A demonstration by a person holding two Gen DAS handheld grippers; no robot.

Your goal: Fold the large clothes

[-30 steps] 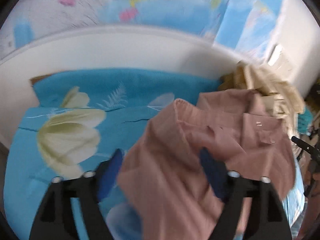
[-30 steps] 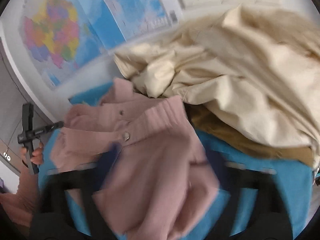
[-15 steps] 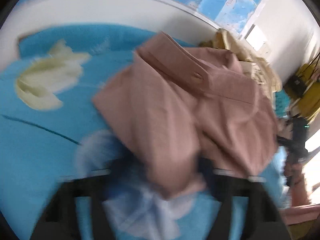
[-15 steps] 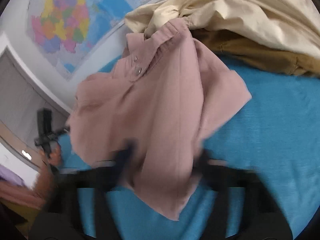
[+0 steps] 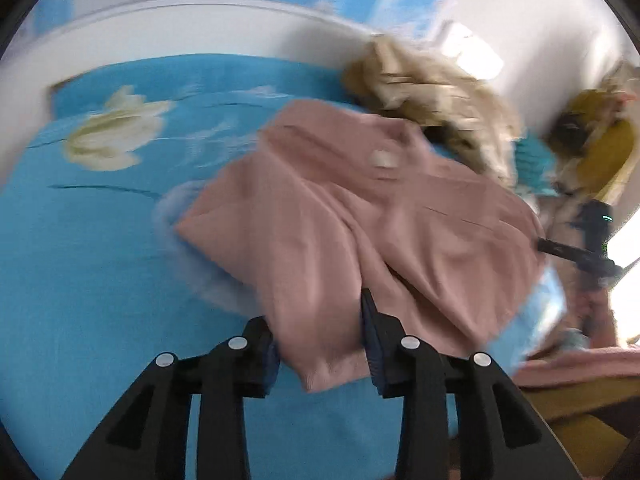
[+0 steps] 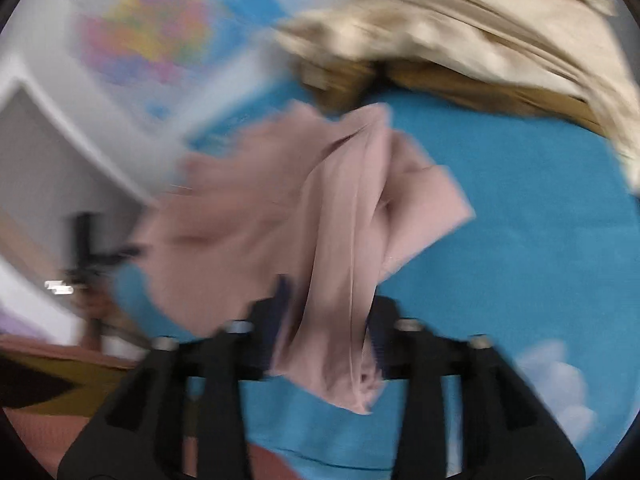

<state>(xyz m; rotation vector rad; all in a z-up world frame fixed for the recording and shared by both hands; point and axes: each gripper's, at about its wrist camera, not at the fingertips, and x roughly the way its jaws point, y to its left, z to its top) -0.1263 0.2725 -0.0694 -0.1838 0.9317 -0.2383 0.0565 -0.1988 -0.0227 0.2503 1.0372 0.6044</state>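
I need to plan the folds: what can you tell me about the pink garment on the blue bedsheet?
The dusty pink woven garment lies crumpled and unfolded on the blue flowered bedsheet, its ribbed band with a pale button turned toward a heap of cream clothes. One bunched edge sits between the left gripper fingers, another between those of the right gripper, whose jaws are opening. The pictures are blurred.

One pink garment (image 5: 344, 216), one beige clothes heap (image 6: 472, 28), one blue floral sheet (image 5: 100, 264), two wall maps (image 6: 148, 36).
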